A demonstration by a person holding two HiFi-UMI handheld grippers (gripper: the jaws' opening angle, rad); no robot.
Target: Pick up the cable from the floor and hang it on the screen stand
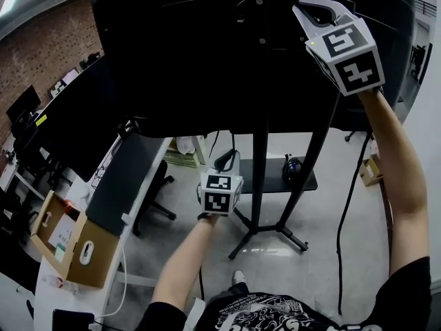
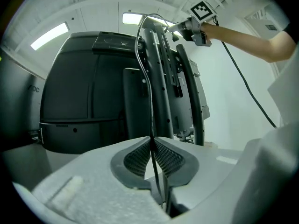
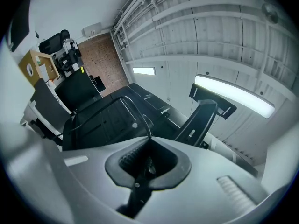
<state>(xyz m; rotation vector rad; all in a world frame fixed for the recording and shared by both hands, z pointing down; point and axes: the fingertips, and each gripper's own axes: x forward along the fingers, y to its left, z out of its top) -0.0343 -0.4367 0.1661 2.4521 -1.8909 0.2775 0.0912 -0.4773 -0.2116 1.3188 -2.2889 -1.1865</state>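
The thin black cable (image 2: 138, 55) rises from my left gripper (image 2: 152, 141), loops over the top of the screen stand (image 2: 161, 78) and reaches my right gripper (image 2: 187, 26). My left gripper's pads pinch the cable between them. In the head view the left gripper (image 1: 224, 161) sits low before the stand's pole (image 1: 260, 178), and the right gripper (image 1: 306, 7) is raised at the top edge of the black screen (image 1: 207, 54). The right gripper (image 3: 148, 138) is shut on the cable (image 3: 93, 104), which arcs across the screen's back. A length of cable (image 1: 348, 205) hangs from the right down to the floor.
A desk (image 1: 131, 178) with an open cardboard box (image 1: 69, 243) stands at the left, with an office chair (image 1: 162, 178) beside it. The stand's low shelf (image 1: 272, 178) carries a dark object (image 1: 293, 167). The stand's legs (image 1: 275, 229) spread over the grey floor.
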